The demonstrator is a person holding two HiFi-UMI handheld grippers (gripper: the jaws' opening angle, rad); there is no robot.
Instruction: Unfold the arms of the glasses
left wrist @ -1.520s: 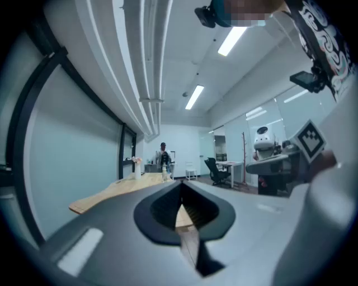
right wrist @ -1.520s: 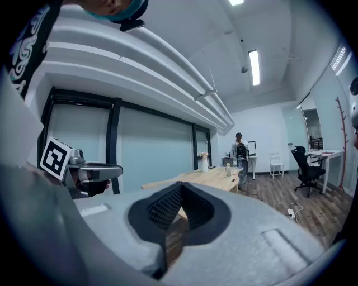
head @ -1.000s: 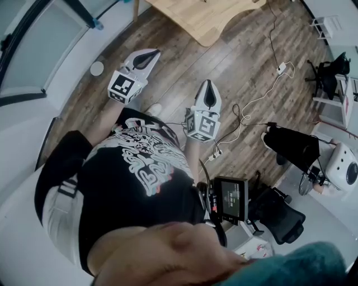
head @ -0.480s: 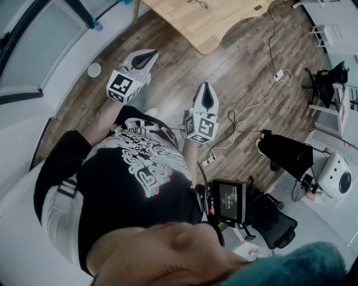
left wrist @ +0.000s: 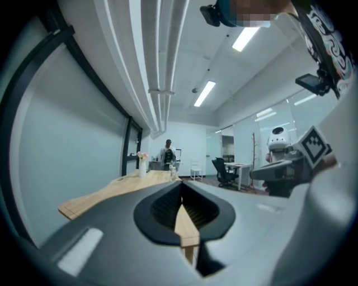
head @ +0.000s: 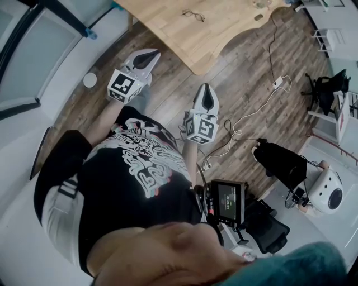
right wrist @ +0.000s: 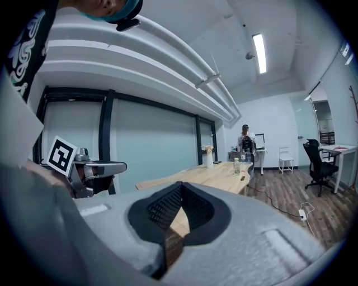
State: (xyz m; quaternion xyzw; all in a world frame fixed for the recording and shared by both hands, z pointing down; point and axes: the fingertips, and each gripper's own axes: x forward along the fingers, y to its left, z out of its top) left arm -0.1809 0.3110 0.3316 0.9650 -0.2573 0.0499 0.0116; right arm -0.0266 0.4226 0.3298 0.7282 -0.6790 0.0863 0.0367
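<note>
The glasses (head: 193, 15) are thin and dark-framed and lie on the light wooden table (head: 168, 28) at the top of the head view. Both grippers hang over the wooden floor, short of the table's near edge. My left gripper (head: 150, 54) points toward the table, shut and empty. My right gripper (head: 207, 89) is level with it to the right, also shut with nothing held. In the left gripper view the jaws (left wrist: 182, 204) meet, with the table (left wrist: 106, 192) ahead. The right gripper view shows its closed jaws (right wrist: 180, 198) and the table (right wrist: 215, 174). I cannot make out the glasses in either gripper view.
White cables and a power adapter (head: 278, 68) trail across the floor on the right. A black chair (head: 285, 165) and a white robot (head: 327, 192) stand at the right. A glass wall runs along the left. A vase (right wrist: 208, 158) and bottle (right wrist: 237, 166) stand far down the table, a person (right wrist: 245, 139) beyond.
Both grippers have been carried forward toward the table. More of the tabletop has come into the head view, and the glasses now show fully on it.
</note>
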